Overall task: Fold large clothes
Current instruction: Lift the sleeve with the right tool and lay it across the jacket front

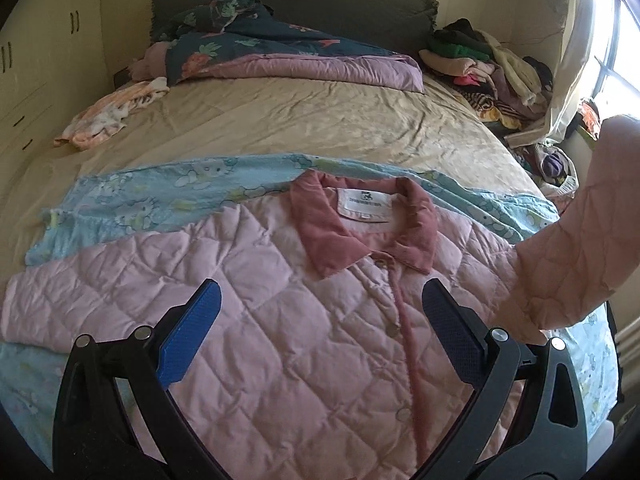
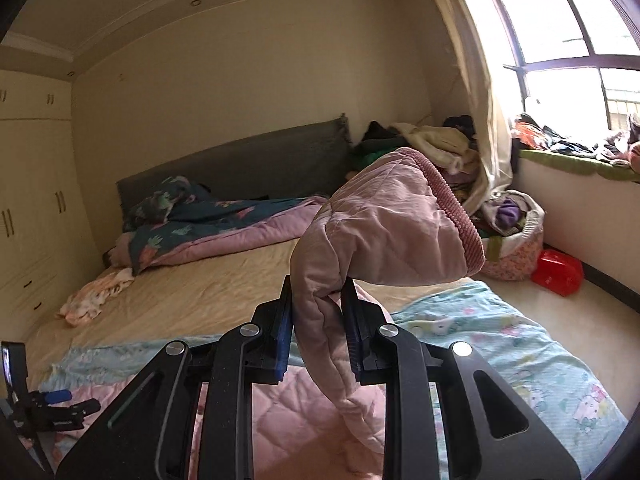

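Item: pink quilted jacket (image 1: 280,320), buttoned, front up on a blue cartoon sheet (image 1: 132,200) at the bed's (image 1: 280,120) near end. My right tool (image 2: 318,328) pinched its sleeve (image 2: 380,232), raised at 3 o'clock. My left tool (image 1: 320,328) hovered spread, empty. Folding barely begun; both sleeves and body remained.

I can read almost nothing here. Beyond my left fingers (image 1: 394,332), a white label (image 1: 363,204) sits inside the collar (image 1: 320,220) of the pink quilted jacket (image 1: 280,320); it bears a small dark logo and a line of print, too small for me to make out. To the lower left of my right fingers (image 2: 354,312), tiny white lettering on a black device (image 2: 52,412) is illegible too.
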Action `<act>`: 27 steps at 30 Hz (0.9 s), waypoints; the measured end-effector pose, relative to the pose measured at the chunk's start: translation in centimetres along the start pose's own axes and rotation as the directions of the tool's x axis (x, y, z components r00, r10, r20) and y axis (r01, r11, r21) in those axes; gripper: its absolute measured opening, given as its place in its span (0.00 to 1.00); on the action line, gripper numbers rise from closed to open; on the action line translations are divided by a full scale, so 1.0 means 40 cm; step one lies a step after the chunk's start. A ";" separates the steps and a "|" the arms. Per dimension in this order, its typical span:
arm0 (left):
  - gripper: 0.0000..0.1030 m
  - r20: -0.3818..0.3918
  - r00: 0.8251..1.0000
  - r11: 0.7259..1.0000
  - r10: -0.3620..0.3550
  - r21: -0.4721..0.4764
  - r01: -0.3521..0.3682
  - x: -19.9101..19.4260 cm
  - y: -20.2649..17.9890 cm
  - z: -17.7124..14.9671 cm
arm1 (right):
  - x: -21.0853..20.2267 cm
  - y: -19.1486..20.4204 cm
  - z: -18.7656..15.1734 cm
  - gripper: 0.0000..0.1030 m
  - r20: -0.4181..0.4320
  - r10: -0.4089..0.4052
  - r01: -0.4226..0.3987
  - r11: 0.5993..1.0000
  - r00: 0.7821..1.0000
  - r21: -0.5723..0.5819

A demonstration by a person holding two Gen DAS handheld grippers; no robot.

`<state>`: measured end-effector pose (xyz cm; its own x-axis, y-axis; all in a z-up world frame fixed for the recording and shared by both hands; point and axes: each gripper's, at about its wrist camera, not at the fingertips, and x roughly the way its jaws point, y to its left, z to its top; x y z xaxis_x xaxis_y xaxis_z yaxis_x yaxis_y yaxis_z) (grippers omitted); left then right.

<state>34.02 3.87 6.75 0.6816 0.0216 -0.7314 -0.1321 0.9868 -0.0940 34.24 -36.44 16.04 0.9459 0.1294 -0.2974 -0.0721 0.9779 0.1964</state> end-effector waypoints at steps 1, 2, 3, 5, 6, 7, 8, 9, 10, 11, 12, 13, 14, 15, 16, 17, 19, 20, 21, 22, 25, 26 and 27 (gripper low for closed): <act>0.92 0.002 1.000 1.000 0.001 -0.009 -0.001 -0.002 0.011 0.000 | 0.004 0.018 -0.003 0.21 -0.003 0.006 -0.006 1.000 1.000 -0.006; 0.92 0.008 1.000 1.000 0.010 -0.026 -0.010 -0.005 0.030 0.000 | 0.009 0.033 -0.005 0.21 -0.006 0.010 -0.010 1.000 1.000 -0.010; 0.92 0.012 1.000 0.999 0.017 -0.036 -0.016 -0.008 0.043 0.000 | 0.016 0.048 -0.008 0.21 -0.009 0.013 -0.013 1.000 1.000 -0.014; 0.92 0.013 1.000 0.998 0.022 -0.057 -0.021 -0.010 0.070 0.002 | 0.024 0.081 -0.019 0.21 -0.012 0.021 -0.021 1.000 1.000 -0.018; 0.92 0.012 1.000 0.998 0.021 -0.067 -0.020 -0.011 0.083 0.003 | 0.030 0.098 -0.023 0.21 -0.014 0.026 -0.026 0.999 1.000 -0.020; 0.92 0.011 1.000 0.997 0.022 -0.076 -0.021 -0.011 0.095 0.004 | 0.035 0.115 -0.029 0.21 -0.016 0.035 -0.035 0.999 0.999 -0.024; 0.92 0.012 1.000 0.996 0.023 -0.086 -0.022 -0.012 0.111 0.003 | 0.041 0.132 -0.034 0.21 -0.020 0.044 -0.044 0.999 0.999 -0.029; 0.92 0.013 1.000 0.995 0.024 -0.093 -0.022 -0.014 0.122 0.003 | 0.046 0.149 -0.040 0.21 -0.022 0.052 -0.053 0.998 0.998 -0.037; 0.92 0.013 1.000 0.995 0.022 -0.098 -0.021 -0.015 0.131 0.003 | 0.051 0.168 -0.046 0.21 -0.024 0.058 -0.059 0.997 0.998 -0.043; 0.92 0.012 1.000 0.994 0.018 -0.107 -0.017 -0.015 0.144 0.003 | 0.058 0.187 -0.053 0.21 -0.027 0.065 -0.066 0.997 0.998 -0.048; 0.92 0.011 1.000 0.993 0.015 -0.116 -0.013 -0.016 0.155 0.003 | 0.063 0.199 -0.058 0.21 -0.029 0.070 -0.072 0.996 0.997 -0.053; 0.92 0.010 1.000 0.992 0.011 -0.123 -0.010 -0.016 0.162 0.002 | 0.069 0.218 -0.068 0.21 -0.035 0.081 -0.083 0.995 0.996 -0.059; 0.92 0.011 1.000 0.991 0.004 -0.136 -0.003 -0.018 0.174 0.002 | 0.075 0.234 -0.078 0.21 -0.040 0.093 -0.095 0.994 0.995 -0.062; 0.92 0.010 1.000 0.989 0.000 -0.146 0.002 -0.018 0.183 0.002 | 0.082 0.251 -0.089 0.21 -0.047 0.103 -0.106 0.992 0.994 -0.068; 0.92 0.006 1.000 0.987 -0.010 -0.159 0.011 -0.017 0.193 0.002 | 0.088 0.262 -0.096 0.21 -0.053 0.109 -0.113 0.991 0.993 -0.073; 0.92 0.000 1.000 0.984 -0.031 -0.178 0.030 -0.014 0.204 0.000 | 0.097 0.278 -0.109 0.21 -0.064 0.120 -0.125 0.989 0.991 -0.077; 0.92 -0.011 0.998 0.977 -0.064 -0.206 0.061 -0.009 0.221 -0.003 | 0.118 0.315 -0.139 0.21 -0.089 0.141 -0.149 0.985 0.986 -0.089; 0.92 -0.013 0.997 0.974 -0.072 -0.217 0.068 -0.007 0.229 -0.006 | 0.127 0.331 -0.154 0.21 -0.101 0.151 -0.160 0.983 0.983 -0.094; 0.92 -0.015 0.997 0.972 -0.078 -0.221 0.073 -0.006 0.235 -0.008 | 0.132 0.341 -0.167 0.21 -0.109 0.155 -0.166 0.981 0.982 -0.099; 0.92 -0.015 0.996 0.971 -0.083 -0.224 0.078 -0.006 0.239 -0.010 | 0.143 0.359 -0.185 0.21 -0.125 0.163 -0.177 0.979 0.979 -0.105; 0.92 -0.022 0.992 0.961 -0.123 -0.254 0.113 0.000 0.255 -0.020 | 0.173 0.408 -0.240 0.21 -0.173 0.182 -0.203 0.972 0.968 -0.116; 0.92 -0.024 0.990 0.955 -0.140 -0.269 0.128 0.004 0.260 -0.024 | 0.184 0.427 -0.262 0.21 -0.191 0.185 -0.211 0.969 0.964 -0.125; 0.92 -0.024 0.988 0.949 -0.154 -0.282 0.141 0.005 0.264 -0.027 | 0.190 0.441 -0.279 0.21 -0.204 0.187 -0.216 0.967 0.961 -0.132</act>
<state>31.99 14.13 4.87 0.6762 -0.1349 -0.7243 -0.2317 0.8943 -0.3828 36.63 -16.37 6.83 0.8311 0.3406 -0.4395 -0.3159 0.9397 0.1309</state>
